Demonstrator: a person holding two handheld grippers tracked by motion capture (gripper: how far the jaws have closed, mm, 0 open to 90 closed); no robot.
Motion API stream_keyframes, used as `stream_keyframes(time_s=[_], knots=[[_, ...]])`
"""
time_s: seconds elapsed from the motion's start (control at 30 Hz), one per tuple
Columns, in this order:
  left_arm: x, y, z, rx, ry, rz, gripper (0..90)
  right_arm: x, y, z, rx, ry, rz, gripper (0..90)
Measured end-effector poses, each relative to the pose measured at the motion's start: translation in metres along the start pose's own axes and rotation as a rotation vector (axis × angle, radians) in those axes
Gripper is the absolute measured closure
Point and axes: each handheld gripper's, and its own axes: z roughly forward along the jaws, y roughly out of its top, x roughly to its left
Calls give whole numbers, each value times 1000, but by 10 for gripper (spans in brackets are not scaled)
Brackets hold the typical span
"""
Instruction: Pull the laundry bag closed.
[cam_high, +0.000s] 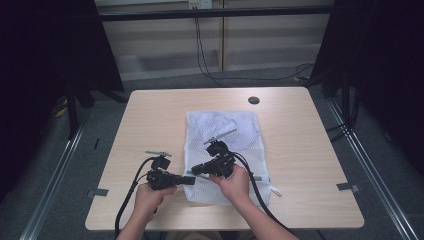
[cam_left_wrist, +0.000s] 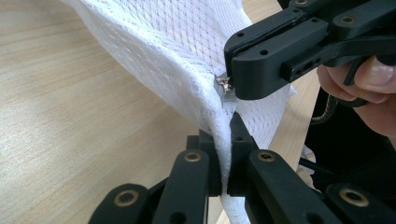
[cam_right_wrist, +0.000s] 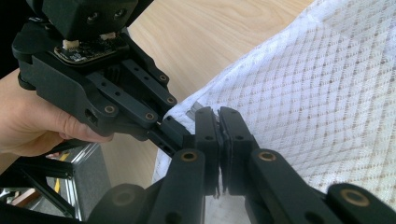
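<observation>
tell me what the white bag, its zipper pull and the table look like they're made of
White bag: soft woven mesh, probably synthetic; the open diamond weave shows and it drapes in folds.
Zipper pull: seems metal; a small silvery, shiny tab beside the right gripper.
Table: pale wood-grain top, matte; laminate or real wood cannot be told.
</observation>
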Motion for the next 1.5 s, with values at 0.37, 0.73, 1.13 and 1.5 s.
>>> stream_keyframes(time_s=[0.37, 0.73, 1.13, 1.5], knots=[[1, 0, -2, -5, -3, 1, 888, -4, -1, -3, 5, 2, 2, 871], [0, 0, 0, -2, -7, -4, 888, -5, -3, -5, 13, 5, -3, 871], [-1, 0, -2, -10, -17, -20, 888, -4, -3, -7, 15, 11, -5, 871], [2, -1, -6, -27, -21, -29, 888, -13, -6, -13, 11, 2, 9, 871]])
